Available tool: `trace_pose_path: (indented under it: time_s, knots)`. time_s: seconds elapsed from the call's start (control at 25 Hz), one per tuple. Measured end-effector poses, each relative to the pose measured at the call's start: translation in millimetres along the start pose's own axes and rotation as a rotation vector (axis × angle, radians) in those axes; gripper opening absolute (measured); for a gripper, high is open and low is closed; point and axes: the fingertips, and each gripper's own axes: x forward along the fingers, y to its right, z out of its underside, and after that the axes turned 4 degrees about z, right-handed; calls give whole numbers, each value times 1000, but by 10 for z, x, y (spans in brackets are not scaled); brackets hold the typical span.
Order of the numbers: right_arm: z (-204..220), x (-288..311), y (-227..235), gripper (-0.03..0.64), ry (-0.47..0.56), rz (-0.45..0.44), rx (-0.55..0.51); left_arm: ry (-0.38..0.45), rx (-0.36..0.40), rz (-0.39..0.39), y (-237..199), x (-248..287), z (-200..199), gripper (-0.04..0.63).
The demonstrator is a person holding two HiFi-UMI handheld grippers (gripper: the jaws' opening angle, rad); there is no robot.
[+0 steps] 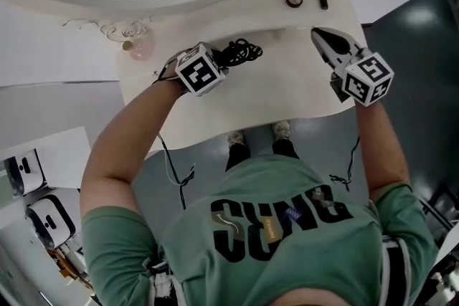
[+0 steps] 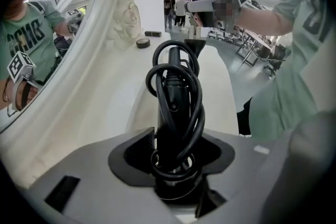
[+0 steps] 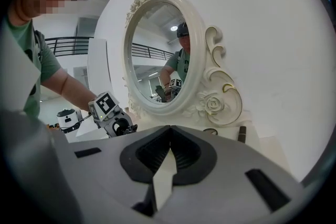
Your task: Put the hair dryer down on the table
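Left tongs [image 2: 177, 140] pinch the black cord-wrapped plastic hair dryer [image 2: 175, 84] over the cream desk [image 1: 287, 86], at 9 o'clock of the right tongs [image 3: 168, 131], whose tips are pressed together with nothing between them. Beyond, at 12 o'clock, stands the oval white-framed mirror [image 3: 157, 50].
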Motion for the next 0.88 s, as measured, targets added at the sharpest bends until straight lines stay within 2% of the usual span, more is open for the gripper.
trace_pose_path:
  time_s: [0.44, 0.88]
  knots:
    - [272, 40, 104, -6, -25, -4, 27, -191, 4, 46, 5, 634, 58, 212]
    - [435, 40, 162, -6, -36, -1, 56, -270, 28, 73, 25, 962, 45, 212]
